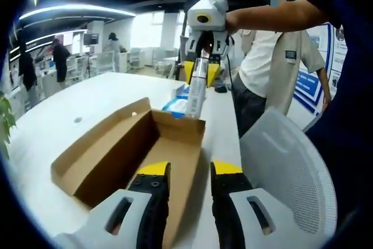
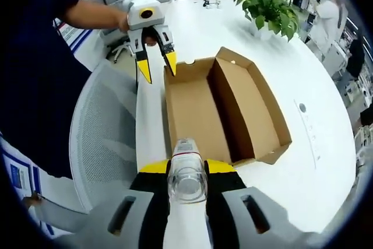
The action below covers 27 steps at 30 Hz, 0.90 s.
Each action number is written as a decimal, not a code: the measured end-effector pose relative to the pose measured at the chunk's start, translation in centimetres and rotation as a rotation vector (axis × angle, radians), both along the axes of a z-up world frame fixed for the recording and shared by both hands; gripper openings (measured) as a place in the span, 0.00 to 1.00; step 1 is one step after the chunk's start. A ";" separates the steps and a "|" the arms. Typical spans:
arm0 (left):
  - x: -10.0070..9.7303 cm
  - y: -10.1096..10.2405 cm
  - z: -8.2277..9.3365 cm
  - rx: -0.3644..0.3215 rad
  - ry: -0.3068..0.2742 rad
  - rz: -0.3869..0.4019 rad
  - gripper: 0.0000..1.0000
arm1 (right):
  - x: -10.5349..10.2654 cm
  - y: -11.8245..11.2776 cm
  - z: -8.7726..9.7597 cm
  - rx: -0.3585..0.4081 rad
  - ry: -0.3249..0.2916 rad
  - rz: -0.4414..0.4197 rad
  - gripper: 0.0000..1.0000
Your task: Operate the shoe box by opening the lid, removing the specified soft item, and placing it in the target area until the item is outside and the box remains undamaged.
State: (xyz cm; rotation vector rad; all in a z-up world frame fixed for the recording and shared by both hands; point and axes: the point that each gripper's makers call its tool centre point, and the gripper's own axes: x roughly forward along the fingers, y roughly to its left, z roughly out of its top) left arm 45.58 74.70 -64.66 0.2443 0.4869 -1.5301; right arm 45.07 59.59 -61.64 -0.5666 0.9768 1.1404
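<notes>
Shoe box [image 2: 224, 109] open on the white counter [image 2: 317, 161], lid flap folded out flat to one side, brown interior bare. Right claw [image 2: 187, 170] pinching a clear soft item [image 2: 187, 173], tube- or bottle-shaped, jaws pressed against its sides just below the rounded near end. Same item in the left gripper view [image 1: 196, 88], hanging upright from the right claw [image 1: 203, 68], lifted clear of the box's far end wall [image 1: 178, 122] and hovering above it, so already outside the cardboard. Left claw [image 1: 190, 173] spread, empty, its yellow-tipped jaws straddling the near long wall of the box; seen from the right gripper view [image 2: 156, 65] poised just beside the far corner, holding nothing.

Judged from the look: light, translucent, probably squashy, with a smooth skin likely to slip under a loose pinch. Best held around the middle of the body, firm enough to stop sliding but not enough to crush it. Cannot tell the contents, nor whether a cap is fitted.

Box walls thin and easily creased, so worth keeping the spread left claw off the edge. Blue-and-white packet [image 1: 175, 104] lying beyond the box's far end. Mesh chair back [image 1: 291, 167] at the counter's right side, potted plant [image 2: 268, 7] on the far counter.
</notes>
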 end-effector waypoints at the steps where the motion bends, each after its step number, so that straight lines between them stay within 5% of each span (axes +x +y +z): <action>1: 0.0 -0.1 0.0 0.000 -0.001 0.000 0.26 | -0.1 -0.3 -0.1 -0.005 0.002 0.000 0.19; 27: -1.0 -2.2 -1.2 0.027 0.022 -0.010 0.24 | -2.2 -9.9 -2.5 -0.168 0.046 -0.021 0.20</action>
